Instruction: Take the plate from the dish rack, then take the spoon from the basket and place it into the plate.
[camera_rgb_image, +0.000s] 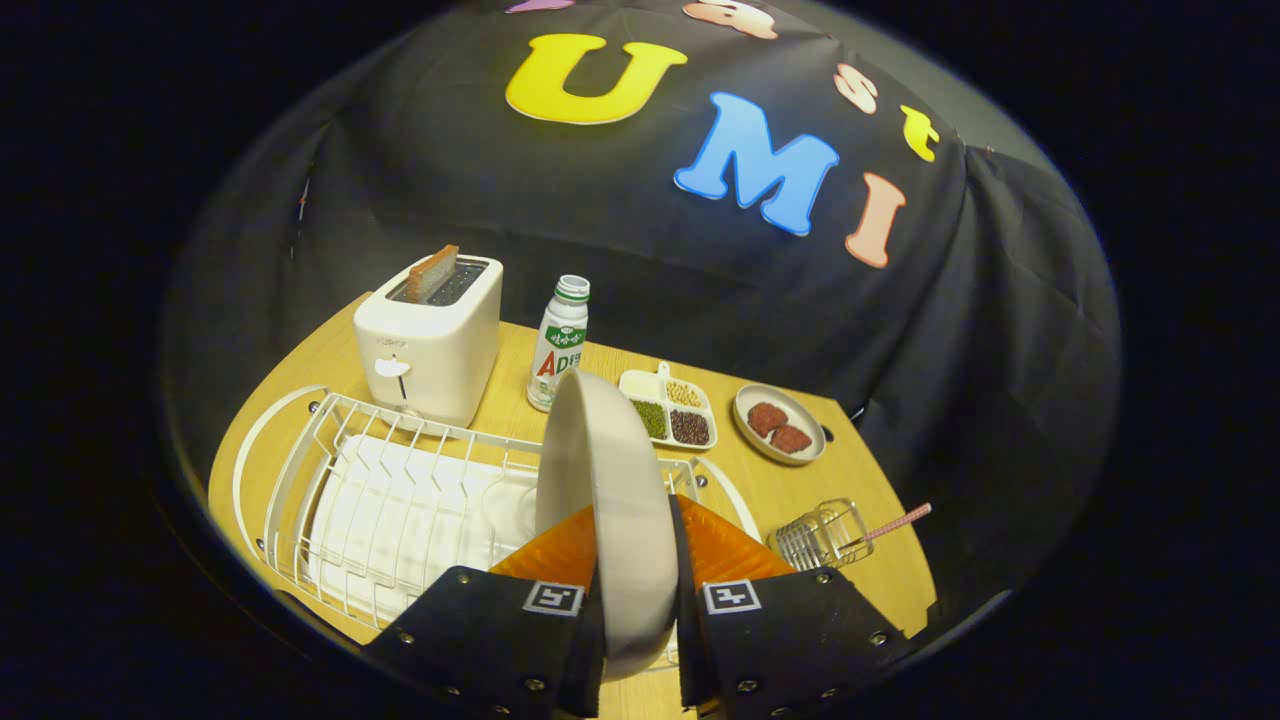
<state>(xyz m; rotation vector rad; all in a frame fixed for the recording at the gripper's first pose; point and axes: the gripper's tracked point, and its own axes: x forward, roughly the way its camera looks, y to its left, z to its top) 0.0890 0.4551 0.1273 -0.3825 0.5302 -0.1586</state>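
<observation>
The tool (638, 600) has both fingers (500, 630) clamped on an upright plate (610, 500).

Light falls from above and the near side, bright on the wooden worktop (800, 480) and the white toaster (430, 340), dimmer on the cloth wall behind. The plate (610, 500) clamped between the tool's (640, 600) fingers shows soft shading — no hard glare. Focus is sharp at centre; fisheye bending curves the dish rack (400, 500) and worktop edges — corners darken.
</observation>
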